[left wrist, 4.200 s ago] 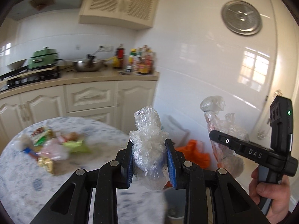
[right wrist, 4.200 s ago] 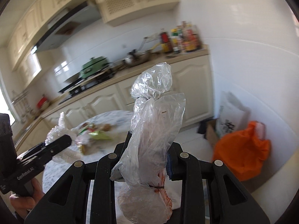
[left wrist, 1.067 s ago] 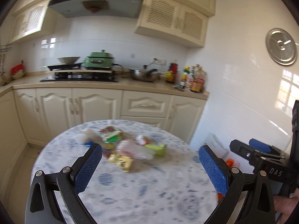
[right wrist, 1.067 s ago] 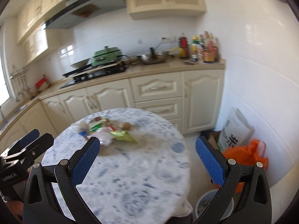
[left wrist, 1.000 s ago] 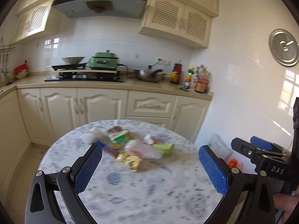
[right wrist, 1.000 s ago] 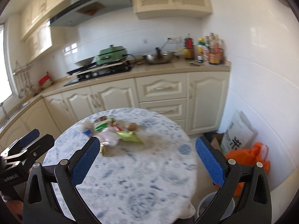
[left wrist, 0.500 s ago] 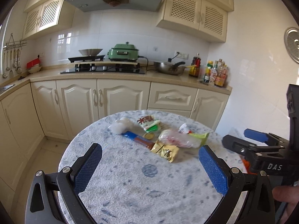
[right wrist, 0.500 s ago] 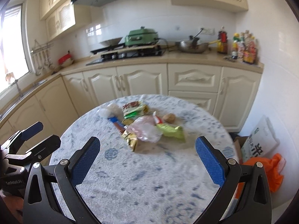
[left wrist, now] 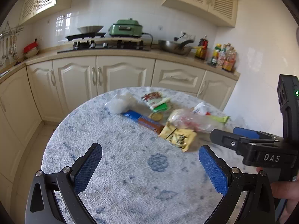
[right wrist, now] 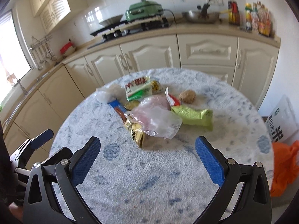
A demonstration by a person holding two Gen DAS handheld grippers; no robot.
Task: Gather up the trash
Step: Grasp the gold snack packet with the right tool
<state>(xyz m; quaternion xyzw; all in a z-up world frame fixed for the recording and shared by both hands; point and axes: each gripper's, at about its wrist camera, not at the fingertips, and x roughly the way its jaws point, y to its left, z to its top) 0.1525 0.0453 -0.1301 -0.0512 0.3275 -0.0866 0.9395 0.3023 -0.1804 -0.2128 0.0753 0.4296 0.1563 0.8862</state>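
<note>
Both the left gripper (left wrist: pixel 150 154) and right gripper (right wrist: pixel 147 145) hover spread and empty over the round blue-speckled white worktop (right wrist: pixel 149 168), near the crumpled clear plastic bag (right wrist: pixel 157 120) among wrappers.

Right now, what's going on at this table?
A person holds both grippers open and empty over the round table. The left gripper and right gripper face a small heap of trash: a clear plastic bag, a gold wrapper, a green packet, and a blue-and-brown bar wrapper. Nothing is gripped; all of it lies on the tabletop.
</note>
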